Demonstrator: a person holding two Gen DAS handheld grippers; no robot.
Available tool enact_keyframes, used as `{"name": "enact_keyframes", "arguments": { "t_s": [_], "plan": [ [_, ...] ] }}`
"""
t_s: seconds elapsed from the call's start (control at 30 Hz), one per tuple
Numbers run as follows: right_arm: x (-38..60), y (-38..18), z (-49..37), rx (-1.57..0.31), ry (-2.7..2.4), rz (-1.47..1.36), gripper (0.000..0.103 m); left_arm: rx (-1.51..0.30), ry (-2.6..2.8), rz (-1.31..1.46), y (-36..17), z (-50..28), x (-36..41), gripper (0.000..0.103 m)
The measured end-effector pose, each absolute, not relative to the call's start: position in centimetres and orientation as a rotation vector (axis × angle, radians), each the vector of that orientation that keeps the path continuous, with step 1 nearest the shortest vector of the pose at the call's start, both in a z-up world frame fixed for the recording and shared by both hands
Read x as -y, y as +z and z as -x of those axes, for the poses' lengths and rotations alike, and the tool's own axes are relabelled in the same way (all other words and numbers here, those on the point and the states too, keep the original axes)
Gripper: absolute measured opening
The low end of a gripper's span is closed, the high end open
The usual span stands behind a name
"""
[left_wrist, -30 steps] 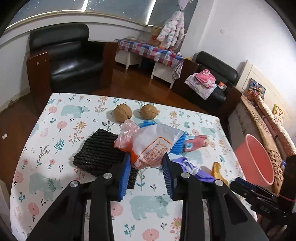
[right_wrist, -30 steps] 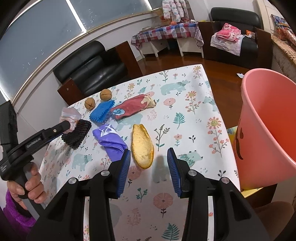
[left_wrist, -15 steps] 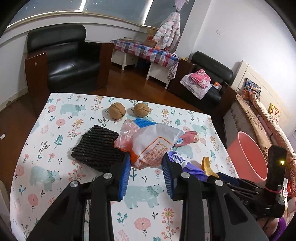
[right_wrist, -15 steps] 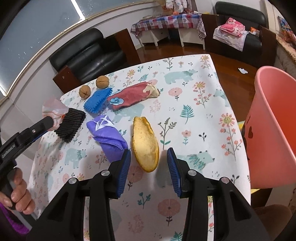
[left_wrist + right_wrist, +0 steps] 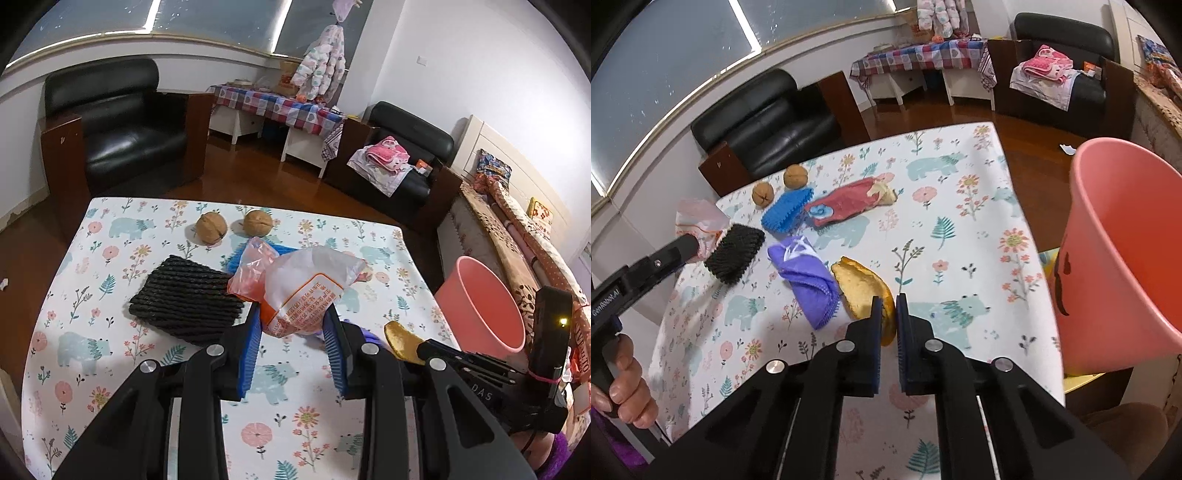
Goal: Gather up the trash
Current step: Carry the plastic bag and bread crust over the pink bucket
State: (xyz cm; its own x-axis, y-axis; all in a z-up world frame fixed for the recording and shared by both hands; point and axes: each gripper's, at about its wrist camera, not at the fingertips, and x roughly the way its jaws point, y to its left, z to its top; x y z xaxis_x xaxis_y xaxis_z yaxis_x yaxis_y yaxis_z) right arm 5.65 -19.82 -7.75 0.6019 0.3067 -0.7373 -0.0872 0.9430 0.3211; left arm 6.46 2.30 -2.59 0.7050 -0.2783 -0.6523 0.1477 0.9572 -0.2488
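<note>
A: What is held by the left gripper (image 5: 293, 334)?

B: A crumpled plastic bag (image 5: 306, 291) with orange print is clamped between its part-open jaws and carried above the surface (image 5: 122, 254), beyond the fingertips, as a second ago. A black corrugated mat (image 5: 188, 299) lies to the gripper's left.

A: And what has changed at the right gripper (image 5: 886, 314)?

B: Its jaws, apart a second ago, are now drawn almost together on the near end of the yellow peel (image 5: 862, 286). The peel is pinched at the fingertips, with the purple wrapper (image 5: 809, 277) just left of it.

A: What does that mean for the collection?

B: Two pieces of trash are judged secured. The pink bin (image 5: 1119, 254) stands off the surface edge, to the right of the right gripper, so carrying both items there is likely next. The blue and red wrappers are left beyond.
</note>
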Motion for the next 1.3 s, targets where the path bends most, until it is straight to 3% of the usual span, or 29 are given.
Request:
{"name": "enact_keyframes", "arguments": {
  "t_s": [0.63,1.0,1.3],
  "plan": [
    [31.0,-2.3,-2.4,-0.654,-0.01,-0.416,0.008,-0.687,-0.43,0.109,2.0,-6.0,7.9,0.032],
    [37.6,-3.4,-0.8,-0.617,-0.188,-0.453,0.008,-0.699,-0.603,0.02,2.7,-6.7,18.7,0.032],
    [40.8,-5.2,-0.2,-0.63,-0.23,-0.508,0.008,-0.802,-0.7,-0.022,0.0,-8.3,25.8,0.032]
  ]
}}
